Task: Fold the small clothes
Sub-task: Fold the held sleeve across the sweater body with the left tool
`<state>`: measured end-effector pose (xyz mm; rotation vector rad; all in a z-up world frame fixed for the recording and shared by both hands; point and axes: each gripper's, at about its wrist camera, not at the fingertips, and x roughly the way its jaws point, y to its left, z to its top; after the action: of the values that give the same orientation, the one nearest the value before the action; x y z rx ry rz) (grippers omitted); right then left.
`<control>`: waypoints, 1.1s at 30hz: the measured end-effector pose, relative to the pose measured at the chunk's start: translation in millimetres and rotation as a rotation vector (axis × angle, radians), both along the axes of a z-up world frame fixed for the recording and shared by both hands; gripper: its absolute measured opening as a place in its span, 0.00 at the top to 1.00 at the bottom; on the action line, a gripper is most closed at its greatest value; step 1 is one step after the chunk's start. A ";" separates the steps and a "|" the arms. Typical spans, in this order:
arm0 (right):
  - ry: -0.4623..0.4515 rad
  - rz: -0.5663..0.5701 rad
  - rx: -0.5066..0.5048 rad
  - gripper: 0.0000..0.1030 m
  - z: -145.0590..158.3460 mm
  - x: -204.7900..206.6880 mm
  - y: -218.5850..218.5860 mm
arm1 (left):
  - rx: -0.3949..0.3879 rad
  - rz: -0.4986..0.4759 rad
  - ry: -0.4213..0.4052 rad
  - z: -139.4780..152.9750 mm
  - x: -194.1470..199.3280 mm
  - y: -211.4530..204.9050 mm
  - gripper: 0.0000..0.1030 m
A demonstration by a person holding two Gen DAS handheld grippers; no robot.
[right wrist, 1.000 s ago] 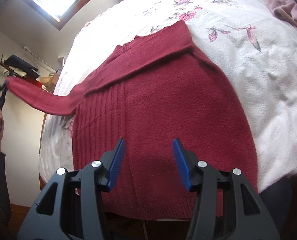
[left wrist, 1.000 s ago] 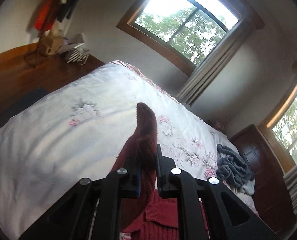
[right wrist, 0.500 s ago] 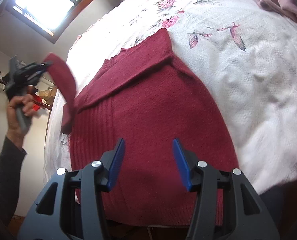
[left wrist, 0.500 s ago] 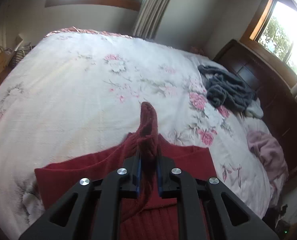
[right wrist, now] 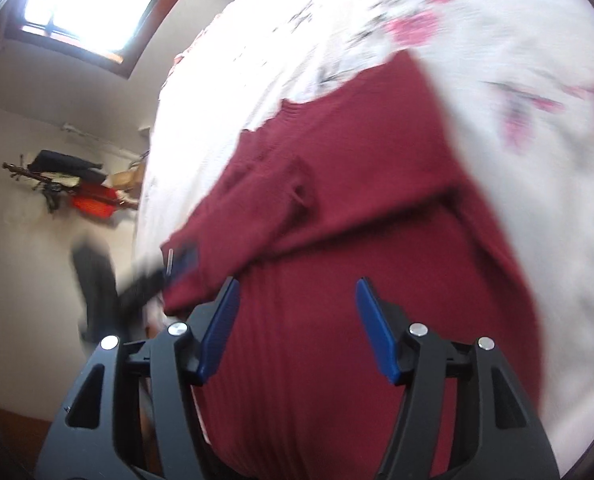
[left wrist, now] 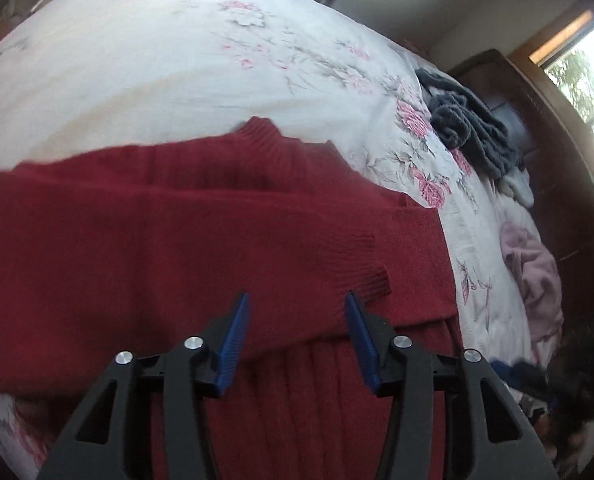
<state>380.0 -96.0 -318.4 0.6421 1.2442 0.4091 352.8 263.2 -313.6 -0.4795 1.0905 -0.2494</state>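
Note:
A dark red knitted sweater lies flat on the white floral bed cover. One sleeve is folded across its chest, the ribbed cuff pointing right. My left gripper hovers open just over that sleeve, nothing between its blue pads. In the right wrist view the same sweater fills the middle, and my right gripper stands open above its ribbed body. The left gripper shows there as a dark blur at the sweater's left edge.
A grey garment and a pink one lie on the right side of the bed, next to a dark wooden headboard. Clothes hang on a wall rack left of the bed. Windows are in the walls behind.
The left gripper carried the sleeve over the sweater's chest, laid it down and opened. The right gripper stayed open and shifted slightly over the sweater's body.

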 end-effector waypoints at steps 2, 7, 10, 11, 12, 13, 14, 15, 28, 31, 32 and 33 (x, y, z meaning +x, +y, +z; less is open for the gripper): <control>0.055 0.023 0.047 0.43 -19.6 39.6 18.0 | -0.011 0.037 0.002 -0.7 -40.2 18.3 0.45; 0.233 -0.003 0.009 0.52 -74.1 102.4 43.4 | -0.096 0.098 0.067 -23.6 -122.6 42.7 0.43; 0.274 0.017 -0.022 0.52 -84.2 109.6 52.8 | -0.167 0.118 0.120 -39.6 -158.1 50.7 0.42; 0.272 0.021 -0.032 0.52 -84.0 108.9 55.3 | -0.186 0.120 0.136 -45.1 -164.9 51.7 0.42; 0.270 0.023 -0.033 0.54 -83.3 109.5 57.1 | -0.201 0.121 0.153 -51.5 -170.8 52.2 0.42; 0.268 0.027 -0.026 0.66 -81.8 110.6 58.6 | -0.206 0.125 0.167 -56.6 -174.3 52.8 0.42; 0.273 0.037 -0.017 0.72 -80.6 111.6 61.6 | -0.213 0.132 0.182 -61.6 -176.5 53.7 0.42; 0.272 0.047 -0.016 0.83 -78.4 112.9 65.0 | -0.232 0.142 0.192 -66.0 -178.6 55.7 0.42; -0.228 0.035 -0.101 0.93 114.0 101.8 44.8 | -0.251 0.182 0.223 -75.5 -192.3 62.3 0.42; -0.300 0.006 -0.162 0.93 130.6 94.3 19.4 | -0.247 0.185 0.231 -70.4 -188.9 59.2 0.42; -0.299 -0.007 -0.175 0.93 128.7 93.2 6.2 | -0.244 0.180 0.229 -67.3 -188.5 58.5 0.42; -0.286 -0.015 -0.181 0.93 122.5 93.0 -4.3 | -0.241 0.177 0.226 -64.4 -186.9 57.6 0.42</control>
<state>473.0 -100.3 -195.9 0.4214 0.9894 0.3571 165.9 320.8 -377.9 -0.8315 1.2355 -0.1743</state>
